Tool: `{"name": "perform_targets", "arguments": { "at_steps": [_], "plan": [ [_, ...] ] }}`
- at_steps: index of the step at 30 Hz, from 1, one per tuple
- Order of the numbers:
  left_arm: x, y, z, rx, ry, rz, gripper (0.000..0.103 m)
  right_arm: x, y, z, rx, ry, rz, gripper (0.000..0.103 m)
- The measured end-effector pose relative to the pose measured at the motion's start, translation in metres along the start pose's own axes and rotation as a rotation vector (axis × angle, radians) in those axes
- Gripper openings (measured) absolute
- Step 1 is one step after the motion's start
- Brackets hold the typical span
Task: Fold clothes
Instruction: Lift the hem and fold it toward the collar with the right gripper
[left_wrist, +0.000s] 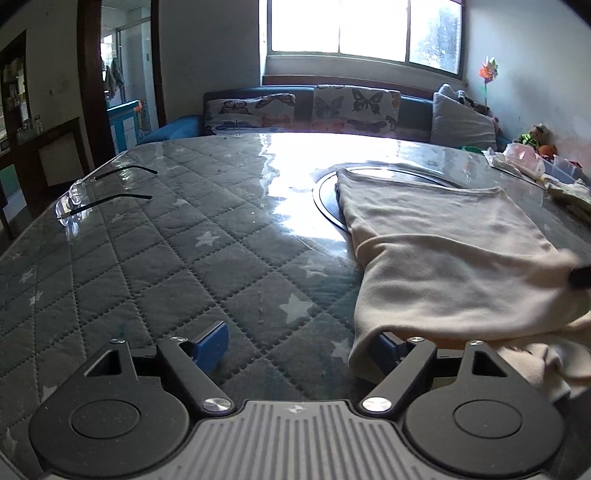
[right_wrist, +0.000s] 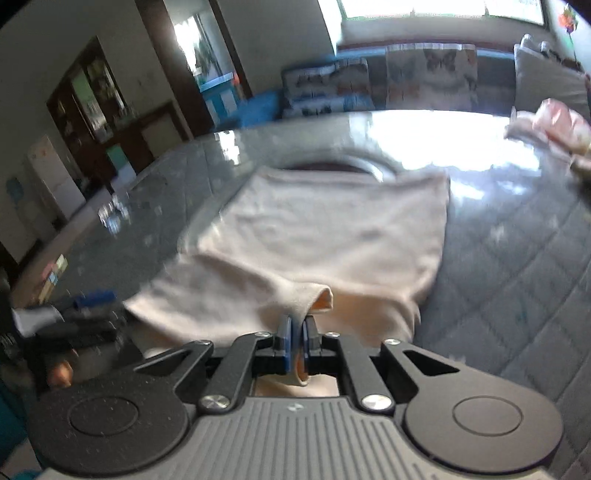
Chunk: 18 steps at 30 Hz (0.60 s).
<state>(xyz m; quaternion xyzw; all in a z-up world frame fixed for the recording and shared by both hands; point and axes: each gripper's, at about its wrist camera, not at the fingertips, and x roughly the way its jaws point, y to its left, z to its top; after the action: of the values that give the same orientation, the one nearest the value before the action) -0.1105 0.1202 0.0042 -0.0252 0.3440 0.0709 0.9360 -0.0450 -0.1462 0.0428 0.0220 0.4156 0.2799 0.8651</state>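
From the left wrist we look low and close across the quilted table (left_wrist: 177, 258) toward the window (left_wrist: 364, 29) and sofa (left_wrist: 303, 110), with the cream garment (left_wrist: 443, 258) off to our right. From the right wrist we face much the same way, slightly higher and blurred, with the garment (right_wrist: 325, 229) straight ahead and near. Both views share the garment, table, sofa and window wall.

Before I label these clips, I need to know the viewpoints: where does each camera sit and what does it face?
Left wrist: on the left gripper, jaws open, facing the table, glasses and sofa.
Right wrist: on the right gripper, jaws shut on the shirt, facing the same way.
Shared: shirt, table, sofa.
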Motion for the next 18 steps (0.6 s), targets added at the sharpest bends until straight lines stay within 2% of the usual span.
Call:
{"name": "perform_targets", "arguments": {
  "at_steps": [4, 9, 14, 18],
  "plan": [
    [-0.011, 0.006, -0.004, 0.041, 0.015, -0.028, 0.086, -0.002, -0.001, -0.006, -0.036, -0.010, -0.068, 0.012],
    [-0.031, 0.018, -0.004, 0.099, -0.001, -0.078, 0.085, -0.013, 0.004, 0.008, -0.082, -0.070, -0.060, 0.012],
    [-0.050, 0.024, 0.015, 0.101, -0.063, -0.130, 0.083, 0.006, 0.014, 0.013, -0.114, -0.071, -0.021, 0.012],
    [-0.042, 0.009, 0.039, 0.092, -0.084, -0.229, 0.080, 0.027, 0.022, 0.011, -0.147, -0.052, -0.020, 0.012]
  ]
}}
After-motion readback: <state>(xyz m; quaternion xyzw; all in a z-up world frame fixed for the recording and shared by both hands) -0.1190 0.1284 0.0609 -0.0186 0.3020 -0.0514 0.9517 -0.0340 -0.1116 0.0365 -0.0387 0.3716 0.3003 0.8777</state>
